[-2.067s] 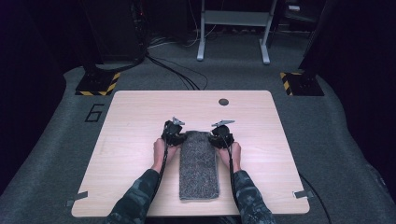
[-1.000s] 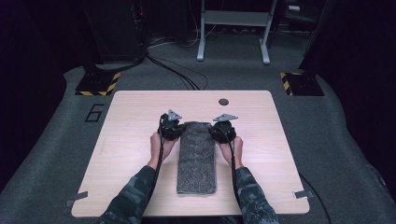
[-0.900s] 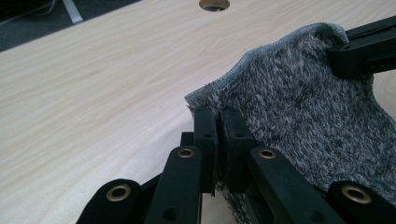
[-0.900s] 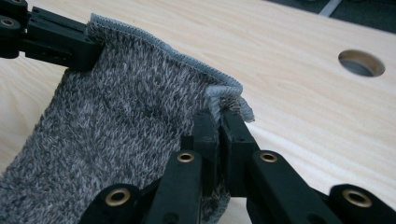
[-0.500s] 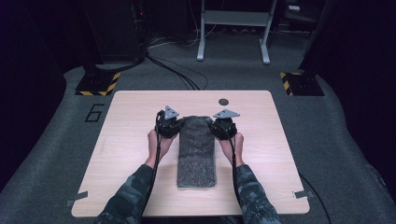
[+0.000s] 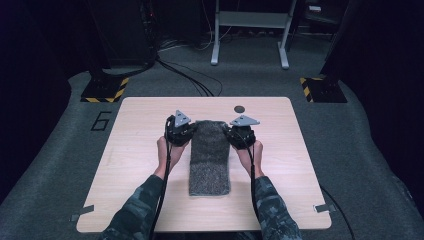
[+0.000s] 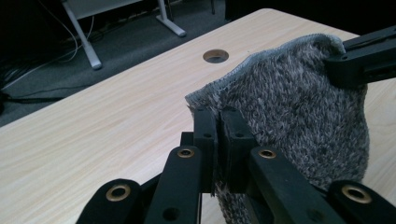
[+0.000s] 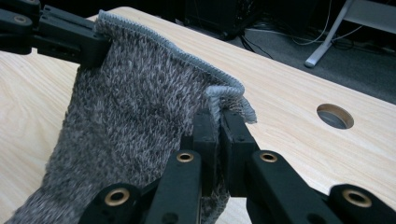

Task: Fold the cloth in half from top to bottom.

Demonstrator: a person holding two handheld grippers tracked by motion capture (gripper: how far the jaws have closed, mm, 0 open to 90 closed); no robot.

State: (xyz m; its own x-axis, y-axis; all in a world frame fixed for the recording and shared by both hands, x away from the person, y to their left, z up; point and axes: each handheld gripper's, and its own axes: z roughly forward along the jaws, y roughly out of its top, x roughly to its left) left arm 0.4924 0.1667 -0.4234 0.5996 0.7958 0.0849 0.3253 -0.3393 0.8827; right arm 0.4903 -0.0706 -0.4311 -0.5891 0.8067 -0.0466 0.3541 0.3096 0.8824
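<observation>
left hand-held gripper (image 7: 217, 140): clamped on grey knit towel (image 6: 210, 155) far corner, 10 o'clock | right hand-held gripper (image 8: 218, 140): clamped on 2 o'clock corner | far edge lifted, rest flat on table (image 6: 135, 150) | pinched fabric hidden between jaws

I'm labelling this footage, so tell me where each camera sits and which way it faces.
High view: above the person's side, looking forward and down on the table; forearms, both grippers.
Left gripper view: on the left gripper, looking along its fingers, shut on the grey towel.
Right gripper view: on the right gripper, fingers shut on the towel's other corner.
Shared: towel, table hole.
</observation>
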